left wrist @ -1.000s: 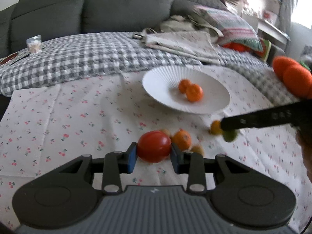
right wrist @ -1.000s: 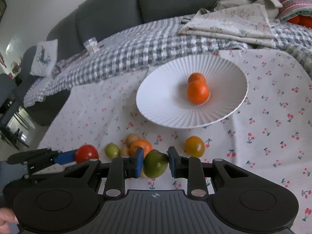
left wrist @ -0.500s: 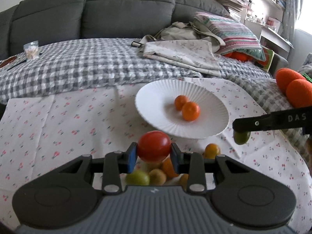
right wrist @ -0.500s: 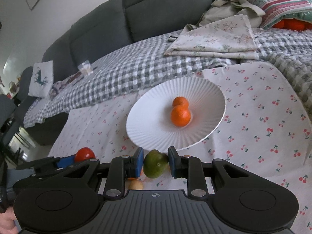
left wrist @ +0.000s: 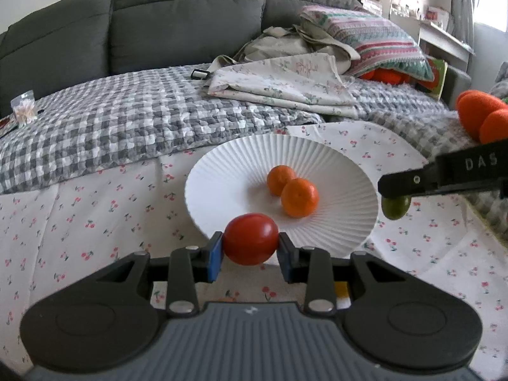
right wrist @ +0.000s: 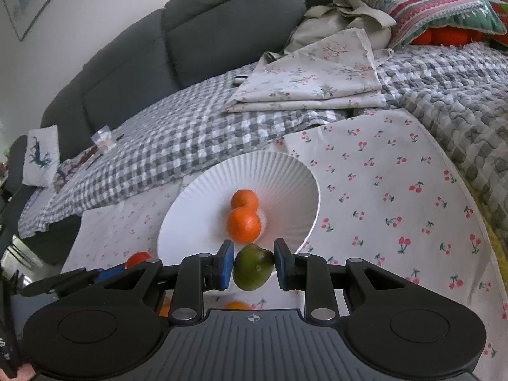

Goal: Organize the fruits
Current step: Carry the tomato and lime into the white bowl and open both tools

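My left gripper (left wrist: 250, 254) is shut on a red tomato (left wrist: 250, 238) and holds it at the near rim of the white ribbed plate (left wrist: 228, 165). Two oranges (left wrist: 299, 197) lie in the plate. My right gripper (right wrist: 253, 265) is shut on a green fruit (right wrist: 253, 266) just before the plate's near rim (right wrist: 203, 174). The green fruit (left wrist: 396, 207) also shows in the left wrist view, by the plate's right edge. The tomato (right wrist: 138, 257) shows in the right wrist view at the left. Loose orange fruits (right wrist: 236, 304) peek out under the right gripper.
The plate rests on a cherry-print cloth (left wrist: 95, 209) over a grey checked blanket (left wrist: 127, 120). Folded linen (left wrist: 285, 79) and a striped pillow (left wrist: 374, 44) lie behind, before a dark sofa (left wrist: 177, 16). Orange plush balls (left wrist: 482, 117) sit at the right.
Both grippers have lifted away from the fruit pile and moved toward the plate, each still holding its fruit. The loose fruits have dropped out of the left view.
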Motion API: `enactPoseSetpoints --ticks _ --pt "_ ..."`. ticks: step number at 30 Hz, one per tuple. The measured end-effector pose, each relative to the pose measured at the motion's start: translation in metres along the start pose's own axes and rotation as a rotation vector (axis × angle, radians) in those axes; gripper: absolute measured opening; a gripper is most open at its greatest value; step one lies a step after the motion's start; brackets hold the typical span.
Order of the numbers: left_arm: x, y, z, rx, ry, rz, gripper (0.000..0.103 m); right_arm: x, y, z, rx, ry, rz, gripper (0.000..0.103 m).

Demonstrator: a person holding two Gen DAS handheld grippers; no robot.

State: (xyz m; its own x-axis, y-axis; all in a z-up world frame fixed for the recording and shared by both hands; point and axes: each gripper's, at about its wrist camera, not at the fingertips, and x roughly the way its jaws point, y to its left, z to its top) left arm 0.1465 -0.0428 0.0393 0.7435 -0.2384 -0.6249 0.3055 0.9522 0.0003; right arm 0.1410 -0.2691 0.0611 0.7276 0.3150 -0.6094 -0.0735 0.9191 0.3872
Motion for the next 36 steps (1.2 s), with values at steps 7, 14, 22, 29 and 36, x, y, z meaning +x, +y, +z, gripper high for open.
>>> enactPoseSetpoints --ticks 7,14,22,29,36 --pt "0.017 -0.009 0.002 0.03 -0.001 -0.003 0.034 0.025 -0.001 0.004 -0.014 0.016 -0.013 0.026" --pt "0.03 -0.013 0.001 0.052 0.001 0.005 0.036 0.041 0.001 0.002 -0.038 0.035 -0.023 0.027" --pt "0.031 -0.009 0.002 0.036 -0.002 -0.003 0.038 0.046 0.001 0.001 -0.042 0.032 -0.025 0.028" --pt "0.017 -0.002 0.002 0.019 -0.041 -0.001 0.06 0.041 -0.002 0.004 -0.01 0.008 -0.029 0.049" --pt "0.007 0.015 0.001 -0.034 -0.046 0.006 0.06 0.028 -0.008 0.011 0.03 -0.006 -0.018 0.05"
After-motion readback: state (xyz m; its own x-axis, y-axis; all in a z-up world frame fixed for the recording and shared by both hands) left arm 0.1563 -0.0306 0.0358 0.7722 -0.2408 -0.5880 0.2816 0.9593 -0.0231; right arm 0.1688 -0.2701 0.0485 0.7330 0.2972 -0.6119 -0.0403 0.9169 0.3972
